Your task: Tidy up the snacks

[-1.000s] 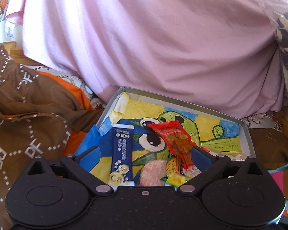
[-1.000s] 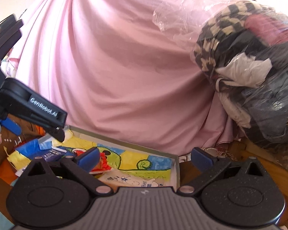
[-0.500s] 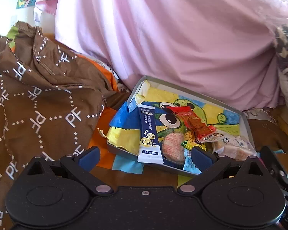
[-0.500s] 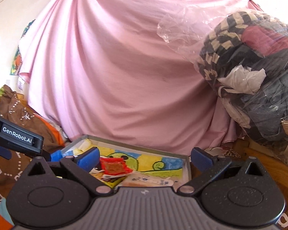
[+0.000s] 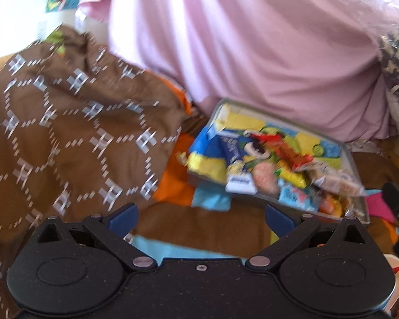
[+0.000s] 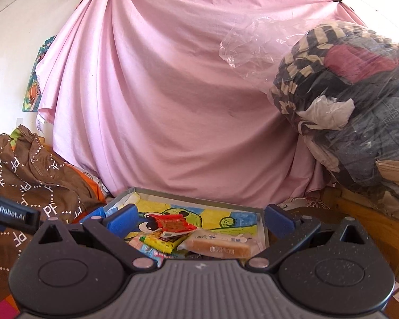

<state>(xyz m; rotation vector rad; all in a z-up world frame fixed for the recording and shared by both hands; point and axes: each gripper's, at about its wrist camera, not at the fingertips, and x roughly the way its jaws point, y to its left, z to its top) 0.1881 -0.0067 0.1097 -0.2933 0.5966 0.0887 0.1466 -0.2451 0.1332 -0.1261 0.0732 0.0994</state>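
A shallow grey tray [image 5: 356,164] [image 6: 199,202] lined with a frog drawing holds several snack packets. Among them are a blue-and-white stick packet [image 5: 236,164], a red packet [image 5: 287,148] [image 6: 173,224], a yellow packet [image 6: 159,243] and a clear-wrapped cake bar [image 5: 337,182] [image 6: 218,247]. My left gripper [image 5: 200,219] is open and empty, held back from the tray's near left corner. My right gripper [image 6: 200,219] is open and empty too, just in front of the tray, with the cake bar between its fingers' line of sight.
A brown patterned cloth [image 5: 66,138] [image 6: 26,175] is heaped to the left of the tray. A pink sheet [image 6: 173,93] hangs behind it. A clear bag stuffed with clothes [image 6: 353,101] sits at the right on a wooden ledge [image 6: 372,218].
Both grippers have pulled back and up from the tray, so it now looks smaller and farther. The left view has swung left onto the brown cloth and is blurred.
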